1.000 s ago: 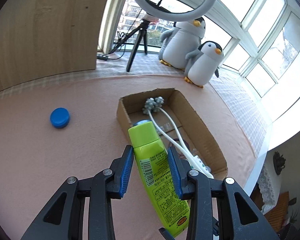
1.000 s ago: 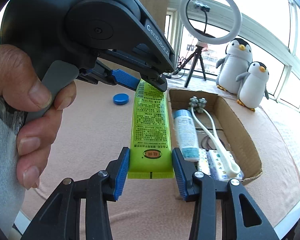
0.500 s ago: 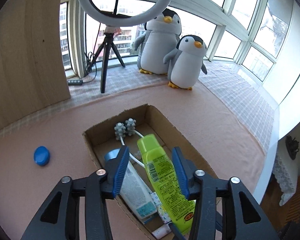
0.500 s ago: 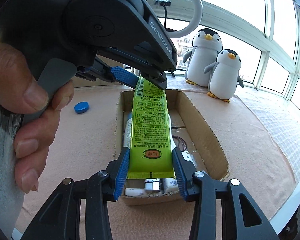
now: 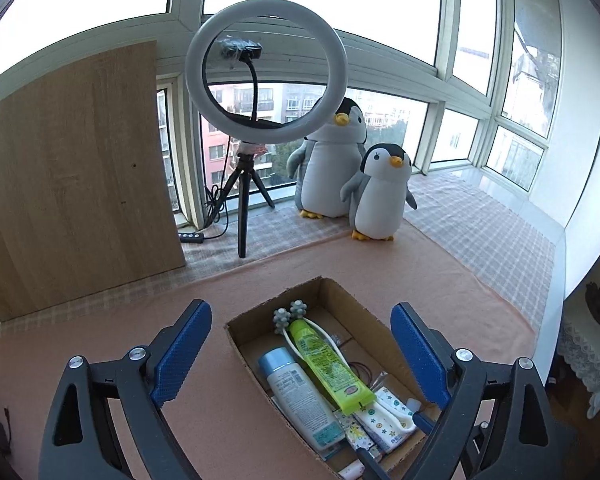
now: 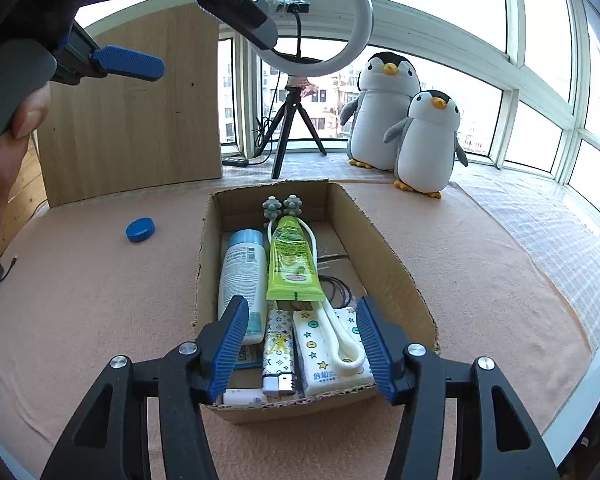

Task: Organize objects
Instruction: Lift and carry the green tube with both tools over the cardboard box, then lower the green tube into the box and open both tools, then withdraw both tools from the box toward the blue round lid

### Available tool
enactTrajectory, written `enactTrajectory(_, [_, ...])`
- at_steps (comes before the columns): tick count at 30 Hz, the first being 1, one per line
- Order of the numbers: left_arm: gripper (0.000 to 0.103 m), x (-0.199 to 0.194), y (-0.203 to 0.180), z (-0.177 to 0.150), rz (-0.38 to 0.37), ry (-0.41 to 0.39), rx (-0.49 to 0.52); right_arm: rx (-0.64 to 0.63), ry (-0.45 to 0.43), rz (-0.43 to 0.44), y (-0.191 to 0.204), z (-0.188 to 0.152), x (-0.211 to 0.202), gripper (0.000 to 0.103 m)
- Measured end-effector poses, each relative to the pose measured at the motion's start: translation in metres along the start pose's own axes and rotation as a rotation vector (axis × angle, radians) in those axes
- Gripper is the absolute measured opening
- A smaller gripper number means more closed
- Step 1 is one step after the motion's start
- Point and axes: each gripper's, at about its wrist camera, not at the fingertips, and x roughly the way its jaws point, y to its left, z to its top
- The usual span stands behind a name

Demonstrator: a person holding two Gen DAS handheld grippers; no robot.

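Observation:
A green tube [image 5: 328, 362] [image 6: 293, 262] lies flat in the cardboard box [image 5: 360, 312] [image 6: 384, 252], on a white roller massager [image 6: 342, 334] and beside a white-blue bottle [image 5: 300, 396] [image 6: 240, 276]. Tissue packs [image 6: 324, 348] and a lighter [image 6: 278, 354] lie at the box's near end. My left gripper [image 5: 300, 354] is wide open and empty above the box. My right gripper [image 6: 300, 346] is open and empty over the box's near end. The left gripper's blue finger [image 6: 128, 62] shows at the upper left of the right wrist view.
A blue round lid [image 6: 140, 229] lies on the pink cloth left of the box. Two plush penguins [image 5: 352, 176] [image 6: 408, 136], a ring light on a tripod [image 5: 260, 80] [image 6: 300, 40] and a wooden board [image 5: 72, 168] stand behind.
Both grippers held the green tube over the box; both have opened and let it go. The tube now lies in the box and the left gripper has lifted higher.

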Motion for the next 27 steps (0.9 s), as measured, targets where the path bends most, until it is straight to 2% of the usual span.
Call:
enactTrajectory(7, [0.094,-0.019,0.033,-0.006,0.045,-0.010,-0.049,-0.060,-0.005,0.048,0.030,0.007,-0.002,0.052])
enactTrajectory(13, [0.097,-0.037,0.084,-0.027,0.133,0.000,-0.105,-0.099,0.007,0.106,0.058,0.010,0.004,0.053])
enactTrajectory(22, [0.101,-0.084,0.210,-0.105,0.382,0.058,-0.282,-0.172,0.043,0.263,0.123,0.011,0.028,0.058])
enactTrajectory(27, [0.102,-0.119,0.263,-0.158,0.462,0.086,-0.390,-0.198,0.097,0.352,0.157,0.011,0.054,0.065])
